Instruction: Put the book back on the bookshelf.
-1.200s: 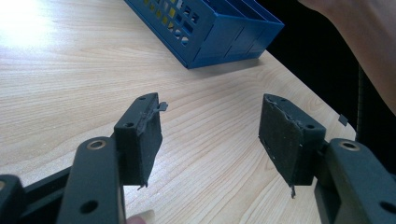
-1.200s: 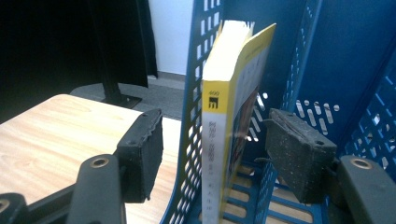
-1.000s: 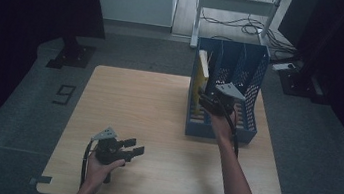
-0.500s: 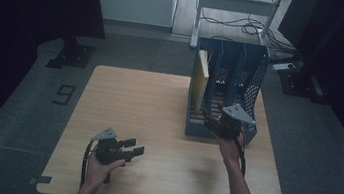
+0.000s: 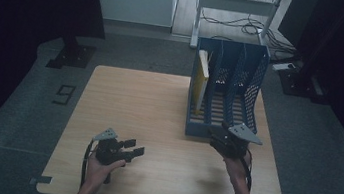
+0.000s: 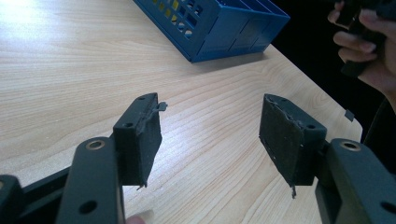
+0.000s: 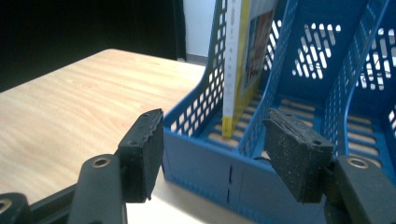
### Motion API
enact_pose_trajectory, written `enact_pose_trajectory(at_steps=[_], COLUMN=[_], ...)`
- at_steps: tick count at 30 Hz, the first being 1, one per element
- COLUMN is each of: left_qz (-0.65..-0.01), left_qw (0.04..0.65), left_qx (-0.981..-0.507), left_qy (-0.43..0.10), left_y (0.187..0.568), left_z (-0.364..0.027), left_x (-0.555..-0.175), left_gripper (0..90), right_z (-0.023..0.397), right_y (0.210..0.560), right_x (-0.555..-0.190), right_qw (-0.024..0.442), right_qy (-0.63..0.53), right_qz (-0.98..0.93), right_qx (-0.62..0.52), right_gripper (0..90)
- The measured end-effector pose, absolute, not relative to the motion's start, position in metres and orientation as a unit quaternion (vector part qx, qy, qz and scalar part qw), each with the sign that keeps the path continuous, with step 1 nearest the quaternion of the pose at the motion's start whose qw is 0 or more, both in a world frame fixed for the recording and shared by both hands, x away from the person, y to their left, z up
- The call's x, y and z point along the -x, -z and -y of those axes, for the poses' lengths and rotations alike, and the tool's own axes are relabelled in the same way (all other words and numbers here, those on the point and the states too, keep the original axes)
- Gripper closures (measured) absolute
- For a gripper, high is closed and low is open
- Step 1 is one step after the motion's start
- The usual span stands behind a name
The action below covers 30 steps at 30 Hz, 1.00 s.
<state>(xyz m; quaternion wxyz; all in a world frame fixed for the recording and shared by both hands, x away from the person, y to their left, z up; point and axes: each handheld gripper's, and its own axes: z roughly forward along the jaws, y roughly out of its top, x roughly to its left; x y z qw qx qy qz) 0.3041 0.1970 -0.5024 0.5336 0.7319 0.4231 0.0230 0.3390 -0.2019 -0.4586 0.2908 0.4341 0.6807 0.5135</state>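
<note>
A blue three-slot file rack [image 5: 242, 86] stands at the table's back right. A yellow-spined book [image 5: 203, 70] stands upright in its left slot. My right gripper [image 5: 216, 134] hovers just in front of the rack's low front wall [image 7: 205, 172], open, with nothing between its pads. In the right gripper view the book [image 7: 237, 70] rises ahead, behind the perforated side wall. My left gripper [image 5: 134, 148] rests low over the table near the front left, open and empty. In the left gripper view its pads [image 6: 140, 135] frame bare wood, with the rack [image 6: 219, 23] farther off.
The wooden table [image 5: 149, 104] has wide bare room left of the rack. The hand on the right gripper [image 6: 369, 46] appears at the top right of the left gripper view. A metal shelf frame [image 5: 237, 5] and cables lie on the floor beyond the table.
My right gripper has drawn back from the rack's slots toward the table's front and sunk lower, stopping before the rack's front wall. The left gripper has stayed put.
</note>
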Motion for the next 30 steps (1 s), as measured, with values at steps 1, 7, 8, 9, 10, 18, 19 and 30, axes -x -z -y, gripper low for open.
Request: enact_pose_trajectory(at_steps=[1, 7, 8, 9, 10, 18, 19, 30], left_qz=[-0.423, -0.425, -0.426, -0.426, -0.427, -0.428, -0.428, -0.431], left_qw=[0.533, 0.529, 0.528, 0.527, 0.527, 0.521, 0.519, 0.515], left_qx=[-0.732, -0.734, -0.734, -0.735, -0.735, -0.738, -0.739, -0.741], left_qy=[-0.023, -0.021, -0.020, -0.021, -0.021, -0.023, -0.022, -0.025], left_y=[0.503, 0.505, 0.505, 0.506, 0.506, 0.508, 0.509, 0.510], left_z=[-0.197, -0.197, -0.197, -0.197, -0.197, -0.196, -0.196, -0.198], left_x=[-0.304, -0.304, -0.304, -0.304, -0.304, -0.304, -0.304, -0.303], left_gripper=[38.4, 38.1, 38.1, 38.0, 37.7, 37.5, 37.5, 37.4], right_z=[0.204, 0.214, 0.215, 0.216, 0.218, 0.224, 0.225, 0.224], right_y=[0.461, 0.478, 0.482, 0.486, 0.490, 0.521, 0.524, 0.541], right_x=[-0.336, -0.323, -0.321, -0.319, -0.318, -0.307, -0.307, -0.307], right_qw=[0.289, 0.279, 0.277, 0.276, 0.274, 0.253, 0.250, 0.231], right_qy=[-0.514, -0.507, -0.505, -0.503, -0.501, -0.478, -0.472, -0.451], right_qz=[-0.681, -0.686, -0.687, -0.688, -0.689, -0.709, -0.713, -0.728], right_qx=[-0.435, -0.442, -0.443, -0.445, -0.446, -0.453, -0.454, -0.461], right_gripper=[37.5, 37.4, 37.4, 37.4, 37.3, 36.8, 36.6, 36.4])
